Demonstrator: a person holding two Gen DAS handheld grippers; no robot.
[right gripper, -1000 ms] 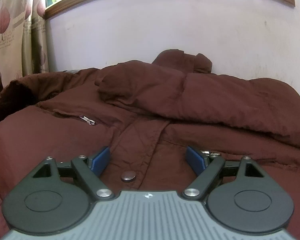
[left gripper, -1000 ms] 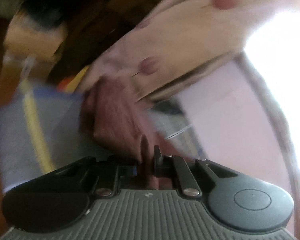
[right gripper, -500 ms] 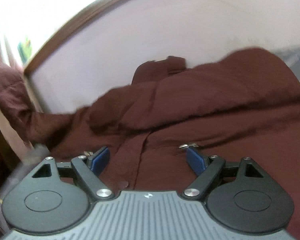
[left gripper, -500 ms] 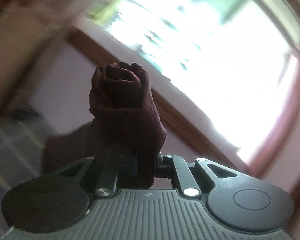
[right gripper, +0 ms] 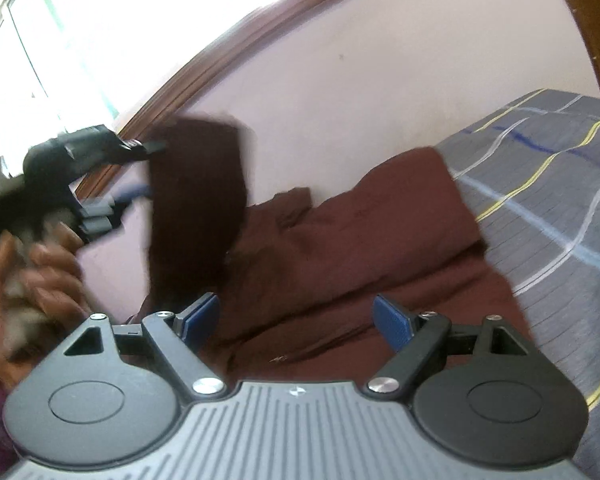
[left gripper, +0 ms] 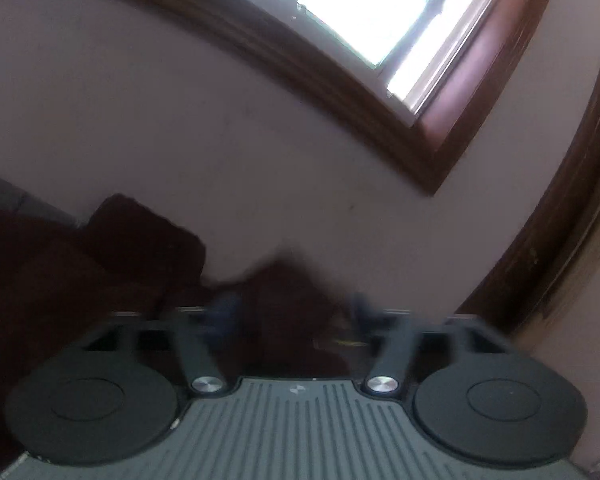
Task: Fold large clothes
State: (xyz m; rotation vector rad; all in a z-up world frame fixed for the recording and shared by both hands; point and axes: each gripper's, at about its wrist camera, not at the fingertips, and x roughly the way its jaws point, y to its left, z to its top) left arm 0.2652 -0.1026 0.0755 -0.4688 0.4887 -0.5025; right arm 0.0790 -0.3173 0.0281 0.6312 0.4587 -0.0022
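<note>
A dark maroon jacket (right gripper: pixel 360 240) lies spread on the bed against the wall. One of its sleeves (right gripper: pixel 196 200) hangs upright in the air over the jacket's left part. My left gripper (right gripper: pixel 148 168) is level with the top of that sleeve and its jaws are opening. In the left wrist view the left gripper (left gripper: pixel 292 312) is blurred, with the sleeve's dark cloth (left gripper: pixel 288 292) loose between the parted fingers, and more of the jacket (left gripper: pixel 60 280) lies to the left. My right gripper (right gripper: pixel 296 314) is open over the jacket's front and holds nothing.
A grey bedcover (right gripper: pixel 560 200) with yellow, white and blue lines shows to the right of the jacket. A pale wall and a bright window with a brown frame (left gripper: pixel 420 132) stand right behind the bed. A person's hand (right gripper: pixel 40 272) holds the left gripper.
The left gripper swung the pinched sleeve up and across over the jacket, and its jaws have come apart off the cloth. The right gripper rolled and shifted, still open.
</note>
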